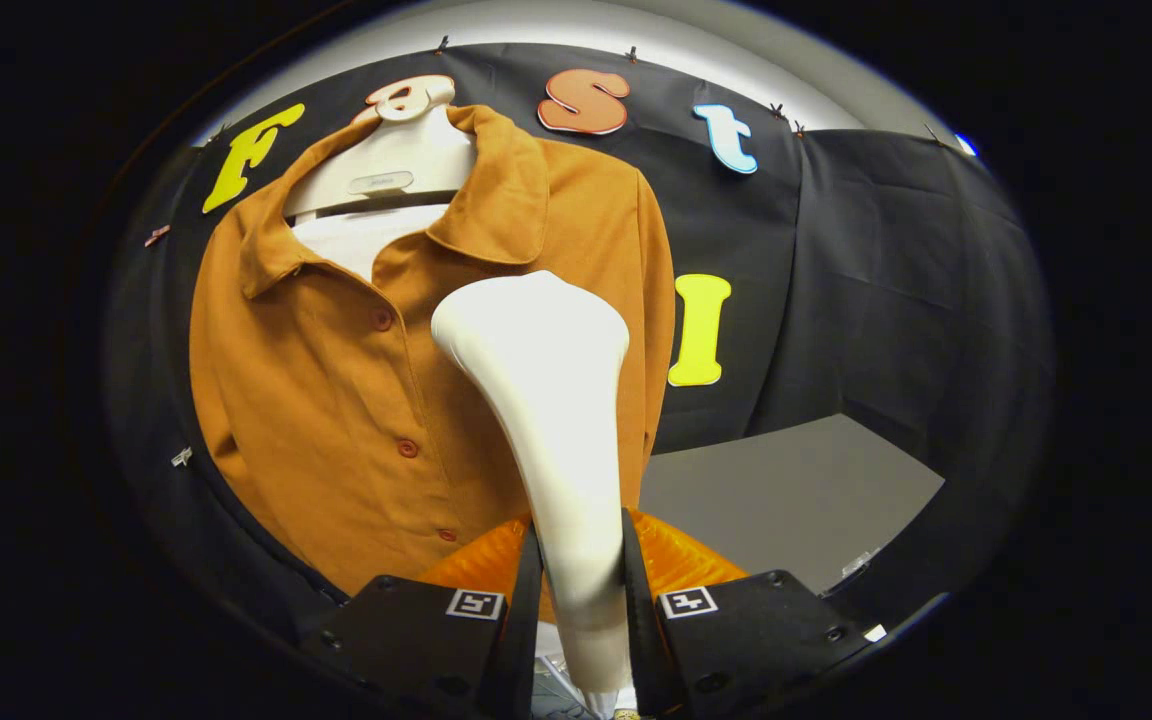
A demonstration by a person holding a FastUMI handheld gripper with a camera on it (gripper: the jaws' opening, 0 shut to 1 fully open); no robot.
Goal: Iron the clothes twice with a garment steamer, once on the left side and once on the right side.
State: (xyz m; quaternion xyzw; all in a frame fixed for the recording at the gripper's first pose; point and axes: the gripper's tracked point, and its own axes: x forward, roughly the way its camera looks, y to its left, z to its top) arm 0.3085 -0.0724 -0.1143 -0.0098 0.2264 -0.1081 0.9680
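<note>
One steamer, one shirt, three buttons.

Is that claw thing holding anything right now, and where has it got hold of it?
Yes. The gripper holds the white garment steamer by its narrow handle, both fingers pressing on it, its head up against the orange shirt.

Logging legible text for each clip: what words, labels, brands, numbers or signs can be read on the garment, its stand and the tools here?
Small plate on the white hanger form: too blurred to read.
Square markers on the gripper, whose fingers are shut on the steamer: black-and-white patterns, no words.
Orange shirt: no print or number visible.
</note>
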